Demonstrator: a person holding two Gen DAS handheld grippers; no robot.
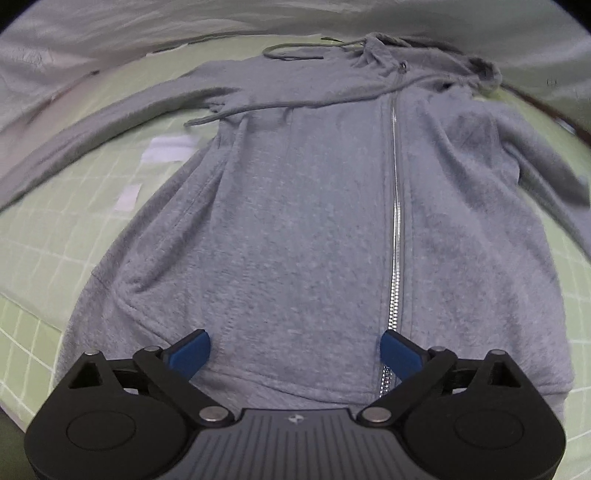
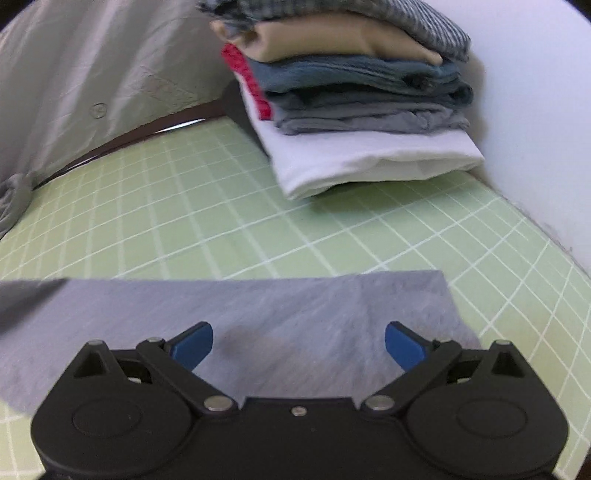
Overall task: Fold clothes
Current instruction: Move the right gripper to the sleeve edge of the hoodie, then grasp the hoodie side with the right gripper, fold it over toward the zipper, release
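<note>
Starting the fold on the grey zip hoodie [image 1: 306,206]: it lies flat, front up, zipped, on the green grid mat [image 1: 48,266] covering the counter, hem at the near edge, hood toward the far edge by the white sheet [image 1: 110,33].

Left hand-held gripper [image 1: 295,350] is released, jaws wide, hovering over the hem just left of the zipper [image 1: 397,206]; grasping nothing. Right hand-held gripper [image 2: 299,345] is also released, jaws wide, over the end of a grey sleeve [image 2: 258,314] that lies across the mat; not touching as far as I can judge.

Judgement on the step: sleeves first.
- Pinch the cuff through both layers, not just the top fleece.
- Carry the sleeve across the chest, keep it flat, no twist at the shoulder.
- Tuck the drawstrings [image 1: 258,107] in before folding; they trail loose over the chest and onto the mat.
- Keep the left gripper pinning the hem so the body doesn't drag.
- Keep clear of the stack of folded clothes [image 2: 354,96] at the far right corner.

Unclear:
- Right view is motion-blurred; I assume the grey cloth there is the hoodie's right sleeve.
- Left sleeve end is cut off at the frame edge.
- Hood is bunched, so its shape is hard to read.
- White patches [image 1: 166,149] on the mat: tape or labels, can't tell.
</note>
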